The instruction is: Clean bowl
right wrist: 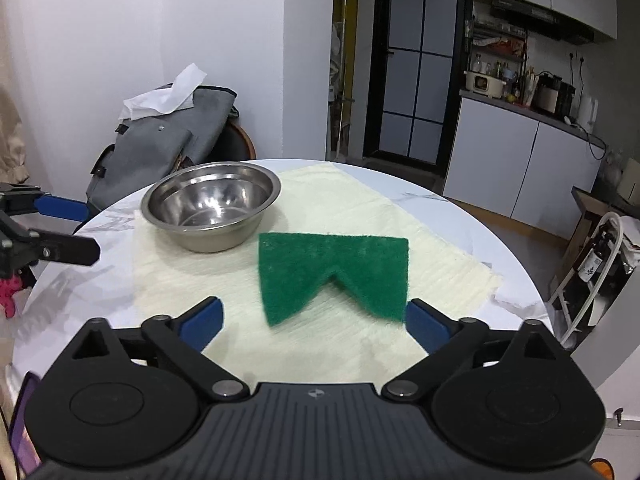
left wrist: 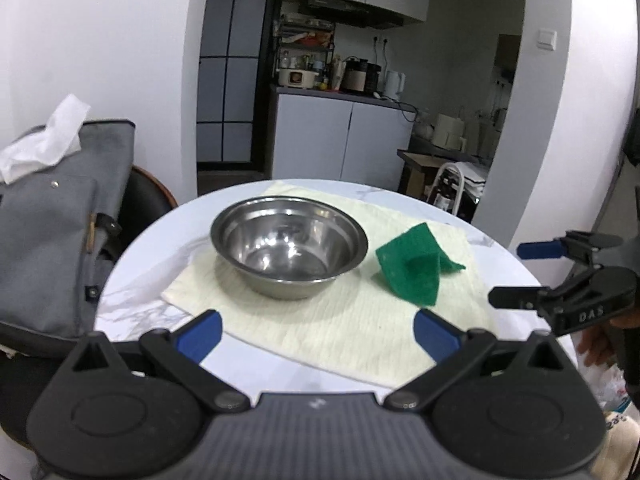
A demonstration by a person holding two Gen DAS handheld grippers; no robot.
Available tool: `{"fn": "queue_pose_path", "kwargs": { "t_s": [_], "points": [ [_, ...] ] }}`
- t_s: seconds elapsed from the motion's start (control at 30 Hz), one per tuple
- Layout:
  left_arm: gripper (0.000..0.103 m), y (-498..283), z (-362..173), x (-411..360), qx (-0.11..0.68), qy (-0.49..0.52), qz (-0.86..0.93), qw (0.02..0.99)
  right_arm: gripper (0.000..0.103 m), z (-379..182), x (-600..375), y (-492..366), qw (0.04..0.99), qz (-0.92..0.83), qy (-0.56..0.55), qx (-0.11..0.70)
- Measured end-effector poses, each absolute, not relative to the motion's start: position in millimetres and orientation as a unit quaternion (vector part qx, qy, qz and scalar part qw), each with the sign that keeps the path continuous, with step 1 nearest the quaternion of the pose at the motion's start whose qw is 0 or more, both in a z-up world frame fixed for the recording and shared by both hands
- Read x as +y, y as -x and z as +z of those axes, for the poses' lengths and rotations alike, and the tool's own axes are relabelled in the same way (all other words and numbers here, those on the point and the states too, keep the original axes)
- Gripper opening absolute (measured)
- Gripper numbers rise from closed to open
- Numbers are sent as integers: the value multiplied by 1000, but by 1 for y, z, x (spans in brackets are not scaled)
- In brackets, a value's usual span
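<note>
**Both grippers free, pad lying loose: watch the bowl and the cloth**

Risks first. The steel bowl (left wrist: 289,247) sits upright on a cream cloth (left wrist: 320,320) w/ nothing holding it. If you scrub w/o bracing the rim, I'd expect it to skate or tip, since it looks light and the cloth (right wrist: 360,208) could slide on the smooth marble table (left wrist: 132,300). Pinch too low on the green scouring pad (right wrist: 334,272) and you may catch the cloth too and drag the bowl (right wrist: 211,204) along. The pad is creased into a tent shape, so a grab on one corner could let it flop open mid-lift. Can't tell whether the bowl is wet or dirty inside; glare hides it.

Fingers now:
- Right gripper (right wrist: 316,322): jaws spread wide, nothing clamped. The pad's near edge lies just ahead, btwn the blue tips; its right corner looks close to the right finger, but contact can't be judged.
- Left gripper (left wrist: 318,330): also spread wide and empty, pointing at the bowl from short of the cloth's near edge, touching nothing.

From the left view the pad (left wrist: 414,266) lies just right of the bowl, not touching it, and the right gripper (left wrist: 508,276) hovers off the table's right edge.
</note>
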State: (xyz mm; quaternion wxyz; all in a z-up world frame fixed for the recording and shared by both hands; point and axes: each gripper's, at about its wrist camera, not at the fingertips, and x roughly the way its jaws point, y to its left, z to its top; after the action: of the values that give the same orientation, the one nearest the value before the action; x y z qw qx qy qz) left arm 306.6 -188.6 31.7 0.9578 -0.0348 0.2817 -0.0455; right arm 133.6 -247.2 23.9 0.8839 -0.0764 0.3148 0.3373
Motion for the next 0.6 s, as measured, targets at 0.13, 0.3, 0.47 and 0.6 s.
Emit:
{"fn": "queue_pose_path", "kwargs": {
  "t_s": [0.13, 0.3, 0.47, 0.6],
  "points": [
    [103, -299, 33, -189, 264, 40, -50, 962, 103, 28, -255, -121, 891, 330, 77, 301],
    [103, -306, 31, -195, 264, 33, -62, 962, 103, 31, -263, -112, 899, 323, 73, 286],
    [103, -314, 34, -201, 257, 30, -83, 962, 103, 35, -267, -117, 903, 317, 53, 287],
    [103, -328, 31, -207, 263, 17, -92, 960, 103, 40, -265, -124, 899, 326, 48, 290]
  ]
}}
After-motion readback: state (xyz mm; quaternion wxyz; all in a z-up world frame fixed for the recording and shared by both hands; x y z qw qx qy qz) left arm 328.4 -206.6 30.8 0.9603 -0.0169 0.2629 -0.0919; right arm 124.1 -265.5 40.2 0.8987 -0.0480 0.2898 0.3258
